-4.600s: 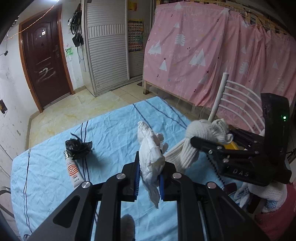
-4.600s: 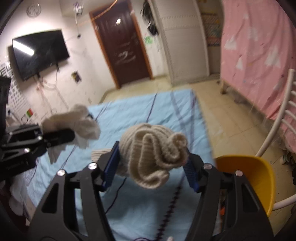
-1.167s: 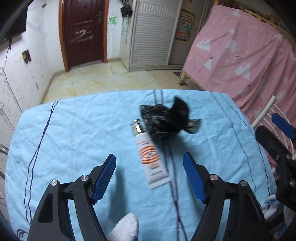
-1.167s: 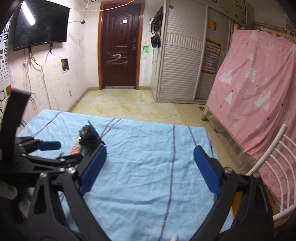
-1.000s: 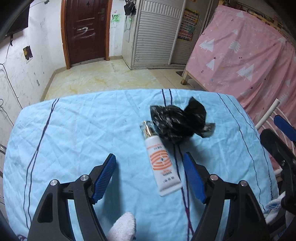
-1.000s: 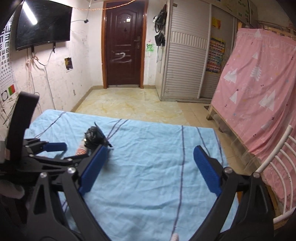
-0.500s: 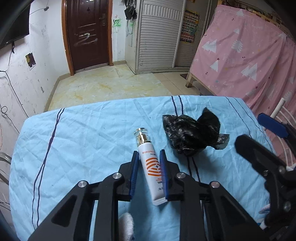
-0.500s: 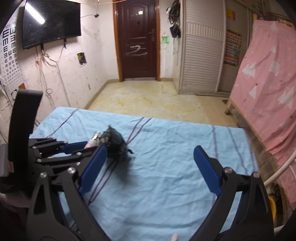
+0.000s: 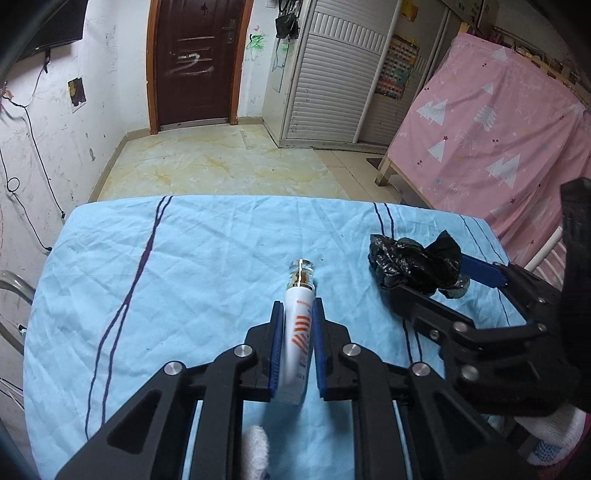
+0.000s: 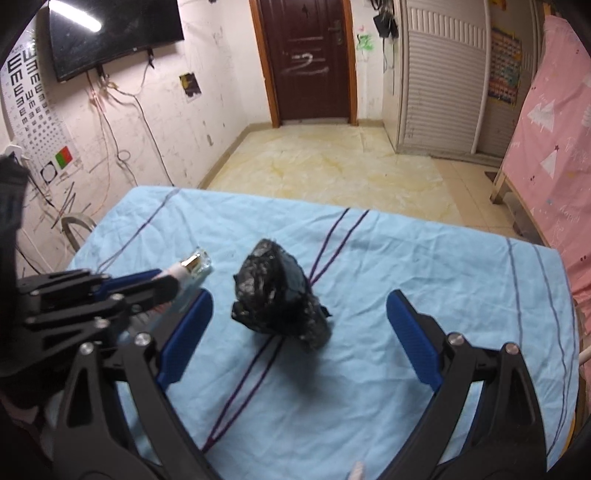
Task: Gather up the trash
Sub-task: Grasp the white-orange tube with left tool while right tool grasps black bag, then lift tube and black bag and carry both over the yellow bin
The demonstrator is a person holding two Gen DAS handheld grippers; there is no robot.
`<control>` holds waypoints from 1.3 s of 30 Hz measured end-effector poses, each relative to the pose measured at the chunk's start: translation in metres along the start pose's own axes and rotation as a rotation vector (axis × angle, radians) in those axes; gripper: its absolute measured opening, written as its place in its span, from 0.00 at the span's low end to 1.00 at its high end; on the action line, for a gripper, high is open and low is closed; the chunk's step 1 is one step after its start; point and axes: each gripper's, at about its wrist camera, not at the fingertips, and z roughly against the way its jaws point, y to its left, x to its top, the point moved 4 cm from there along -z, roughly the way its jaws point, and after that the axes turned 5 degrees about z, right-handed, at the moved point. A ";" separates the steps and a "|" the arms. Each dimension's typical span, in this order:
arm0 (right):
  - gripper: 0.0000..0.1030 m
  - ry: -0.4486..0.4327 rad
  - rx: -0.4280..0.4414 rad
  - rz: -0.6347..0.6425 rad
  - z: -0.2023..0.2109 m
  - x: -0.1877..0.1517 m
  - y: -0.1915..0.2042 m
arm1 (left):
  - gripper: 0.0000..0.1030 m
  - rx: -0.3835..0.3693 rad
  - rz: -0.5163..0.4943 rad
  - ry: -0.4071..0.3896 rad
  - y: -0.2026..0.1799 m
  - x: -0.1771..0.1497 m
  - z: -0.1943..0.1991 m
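Left wrist view: the left gripper point(image 9: 298, 347) is clamped on a white tube point(image 9: 298, 334) with orange stripes, its blue pads pressed to both sides and the gold cap pointing away over the blue sheet point(image 9: 207, 266); the small print on the tube is too fine to read. Just to its right, a crumpled black bag point(image 9: 415, 264) lies on the sheet near the far right edge, with the right gripper point(image 10: 297, 325) reaching in around it. Right wrist view: that gripper's blue fingers stand wide apart, the black bag point(image 10: 280, 295) between them and touching neither, bare sheet on both sides. Only this view shows the eye chart point(image 10: 33, 110) of rows of "E" on the left wall and the dark screen point(image 10: 114, 33) above it. The brown door point(image 9: 195, 62) bears a pale scrawl like a "2". Beyond the sheet's far edge, tiled floor point(image 9: 221, 166) lies open to the door.
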 end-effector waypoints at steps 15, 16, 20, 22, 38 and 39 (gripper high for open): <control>0.31 0.021 0.016 -0.033 -0.004 -0.001 -0.014 | 0.06 0.003 -0.103 0.037 -0.025 -0.003 -0.016; 0.31 0.013 0.017 -0.033 -0.001 -0.001 -0.014 | 0.06 0.003 -0.109 0.037 -0.027 -0.002 -0.018; 0.31 -0.011 0.027 -0.033 0.006 -0.002 -0.013 | 0.06 -0.009 -0.122 0.037 -0.033 0.000 -0.022; 0.31 -0.021 0.039 -0.041 0.010 -0.003 -0.015 | 0.06 -0.006 -0.142 0.031 -0.036 -0.001 -0.023; 0.31 -0.101 0.025 -0.094 0.047 -0.010 -0.035 | 0.06 -0.026 -0.193 -0.038 -0.068 -0.004 0.002; 0.31 -0.105 0.024 -0.098 0.049 -0.011 -0.037 | 0.06 -0.025 -0.195 -0.042 -0.070 -0.005 0.004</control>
